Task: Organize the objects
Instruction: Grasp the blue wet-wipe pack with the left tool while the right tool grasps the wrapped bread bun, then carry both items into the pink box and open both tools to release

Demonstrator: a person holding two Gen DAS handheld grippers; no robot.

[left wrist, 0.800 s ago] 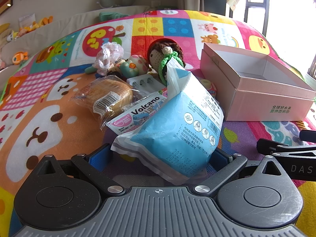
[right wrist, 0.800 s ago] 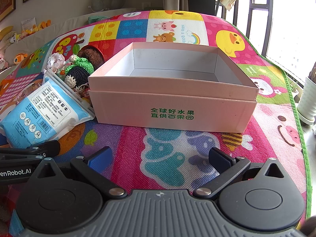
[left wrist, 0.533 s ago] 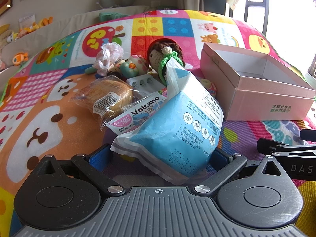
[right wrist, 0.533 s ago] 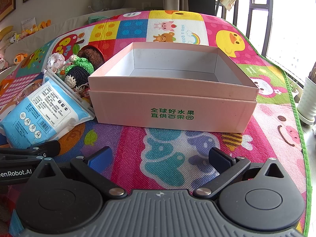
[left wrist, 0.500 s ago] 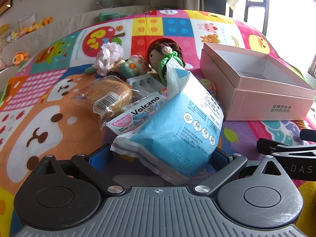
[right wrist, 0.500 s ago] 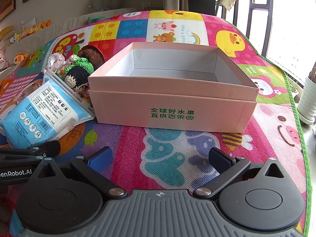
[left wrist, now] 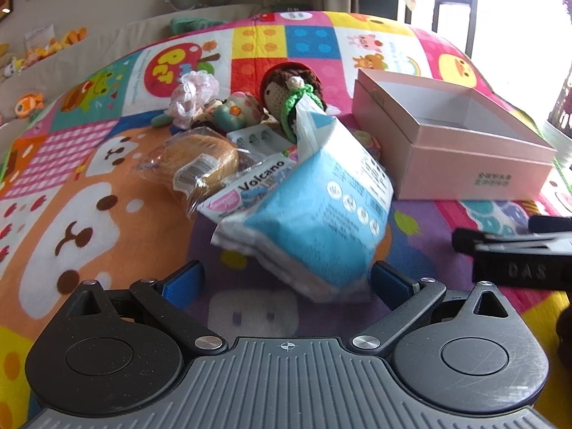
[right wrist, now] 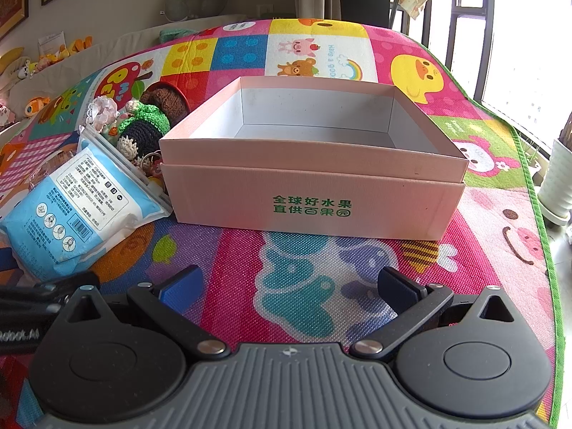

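A blue and white pouch [left wrist: 318, 211] lies on the play mat just ahead of my open, empty left gripper [left wrist: 284, 282]; its near corner reaches between the jaws. Behind it are a Volcano box [left wrist: 246, 193], a wrapped bun [left wrist: 200, 164], a crochet doll [left wrist: 289, 96], small toys [left wrist: 236, 111] and a lace scrunchie [left wrist: 191, 96]. An empty pink box [right wrist: 314, 164] stands right of the pile, straight ahead of my open, empty right gripper [right wrist: 287, 289]. The pouch also shows at the left of the right wrist view [right wrist: 75, 211].
The colourful mat [right wrist: 307, 282] ends at a green edge [right wrist: 536, 193] on the right, with a white pot [right wrist: 557, 182] beyond it. A beige cushion with plush toys [left wrist: 39, 53] runs along the back left. The right gripper's side shows in the left wrist view [left wrist: 518, 257].
My left gripper has pulled back and lifted slightly, so the pouch sits a little farther ahead. The right gripper has shifted slightly; the box looks the same.
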